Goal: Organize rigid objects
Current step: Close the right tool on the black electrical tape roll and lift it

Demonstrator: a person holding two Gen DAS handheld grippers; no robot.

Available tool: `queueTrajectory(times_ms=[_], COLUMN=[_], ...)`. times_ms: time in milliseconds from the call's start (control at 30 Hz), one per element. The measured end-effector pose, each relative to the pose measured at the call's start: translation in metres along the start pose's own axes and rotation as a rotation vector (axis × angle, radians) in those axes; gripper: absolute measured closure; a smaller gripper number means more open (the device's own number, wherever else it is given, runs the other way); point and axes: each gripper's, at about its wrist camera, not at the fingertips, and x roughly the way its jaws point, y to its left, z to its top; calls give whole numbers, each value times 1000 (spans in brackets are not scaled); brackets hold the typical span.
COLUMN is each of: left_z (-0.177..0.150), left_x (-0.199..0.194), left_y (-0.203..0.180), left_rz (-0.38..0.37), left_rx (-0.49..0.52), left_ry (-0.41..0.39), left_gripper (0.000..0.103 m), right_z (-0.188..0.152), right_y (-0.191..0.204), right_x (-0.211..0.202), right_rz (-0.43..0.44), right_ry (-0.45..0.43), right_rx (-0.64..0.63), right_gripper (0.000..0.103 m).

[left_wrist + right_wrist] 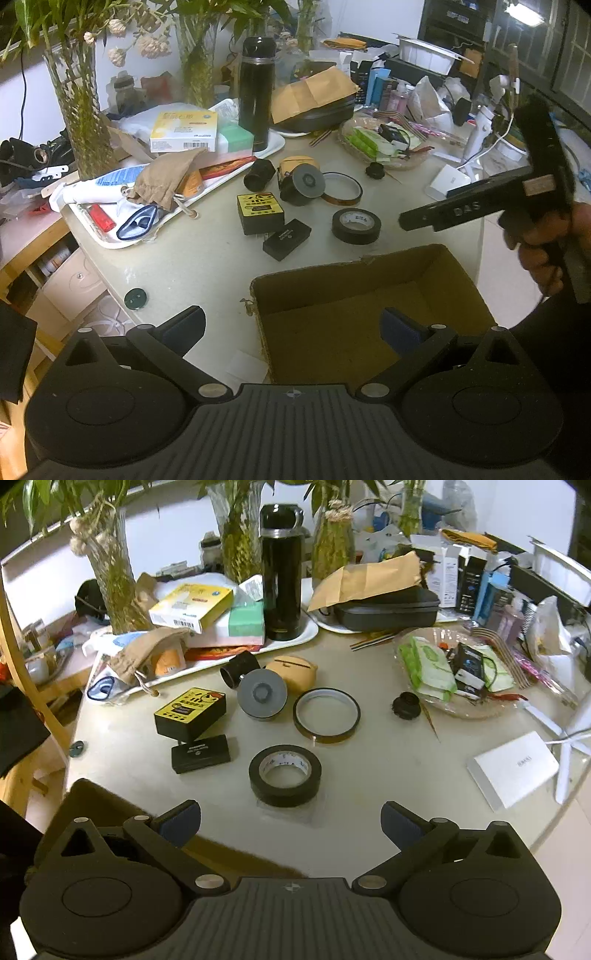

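Observation:
An empty cardboard box point(354, 295) sits at the table's near edge, under my open left gripper point(293, 330). My right gripper point(290, 823) is open just short of a black tape roll point(284, 775) point(355, 226). Beyond it lie an amber tape ring point(327, 716) point(341, 187), a yellow-topped black box point(190, 712) point(260, 213), a small black box point(200, 754) point(287, 239), a grey-capped spool point(262, 698) point(303, 184), a black cylinder point(240, 669) point(258, 174), a tan case point(293, 670) and a black knob point(406, 705) point(375, 171). A hand holds the right gripper's body point(491, 203).
A white tray point(295, 638) at the back holds a black flask point(280, 572), boxes and a cloth pouch point(144, 650). A glass dish point(417, 698) of packets stands at the right, a white box point(511, 770) nearer. Plant vases point(114, 587) line the rear. A dark disc point(135, 298) lies at the table's left edge.

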Motion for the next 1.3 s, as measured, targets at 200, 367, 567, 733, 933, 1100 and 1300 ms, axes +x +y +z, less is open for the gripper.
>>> queueTrajectory(times_ms=[200, 367, 567, 733, 933, 1100, 1300], left_z=[1, 1, 2, 4, 6, 10, 18], left_x=[3, 6, 9, 9, 11, 13, 17], left_y=[5, 7, 9, 11, 13, 14, 18], left_rz=[-7, -13, -21, -29, -27, -21, 0], left_rx=[-11, -14, -18, -21, -21, -14, 3], left_ry=[1, 6, 10, 6, 0, -4, -11], left_gripper=[0, 0, 0, 0, 0, 0, 0], right_z=[9, 19, 27, 31, 32, 32, 31], right_y=[0, 0, 4, 9, 4, 9, 6], right_x=[31, 55, 88, 110, 129, 129, 111], right_rz=[30, 43, 52, 38, 24, 9, 11], right_ry=[27, 49, 96, 136, 198, 197, 156], right_rx=[-34, -38, -40, -45, -10, -43, -25], right_gripper=[1, 7, 13, 19, 27, 28, 28])
